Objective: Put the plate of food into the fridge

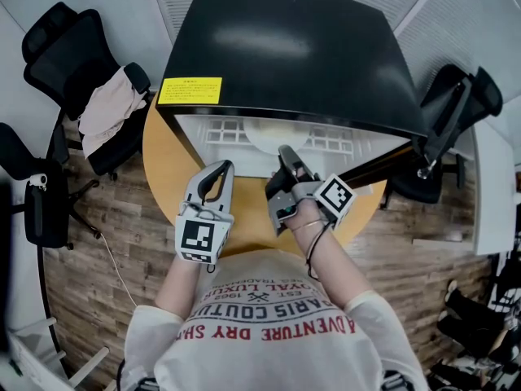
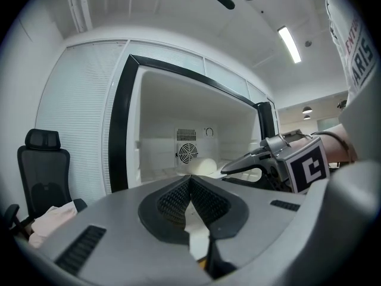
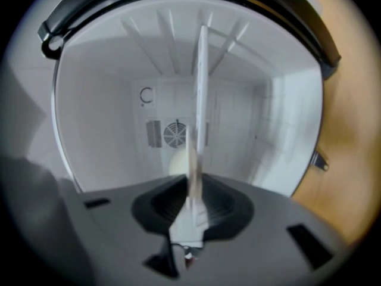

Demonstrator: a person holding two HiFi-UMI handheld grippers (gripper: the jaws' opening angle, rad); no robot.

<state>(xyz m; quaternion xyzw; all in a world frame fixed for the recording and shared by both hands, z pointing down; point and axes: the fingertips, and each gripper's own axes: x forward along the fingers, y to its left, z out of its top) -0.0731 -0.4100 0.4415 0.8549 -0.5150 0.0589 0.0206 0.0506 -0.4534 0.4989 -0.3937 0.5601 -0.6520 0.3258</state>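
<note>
White plate [image 1: 264,133] is sitting in the fridge [image 1: 293,47] already, right gripper [image 1: 286,155] jaws slightly apart around its rim, left gripper [image 1: 220,172] jaws closed empty, only backing out remaining.

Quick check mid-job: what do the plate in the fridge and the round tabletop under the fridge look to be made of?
Plate: plain white, smooth, thin edge; probably ceramic or melamine, which one is unclear. Tabletop: smooth, even tan surface; wood or wood-look laminate.

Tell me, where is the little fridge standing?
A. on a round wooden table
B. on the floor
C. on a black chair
A: in the head view the fridge sits on the round wooden table, whose edge curves out from under it.
</note>
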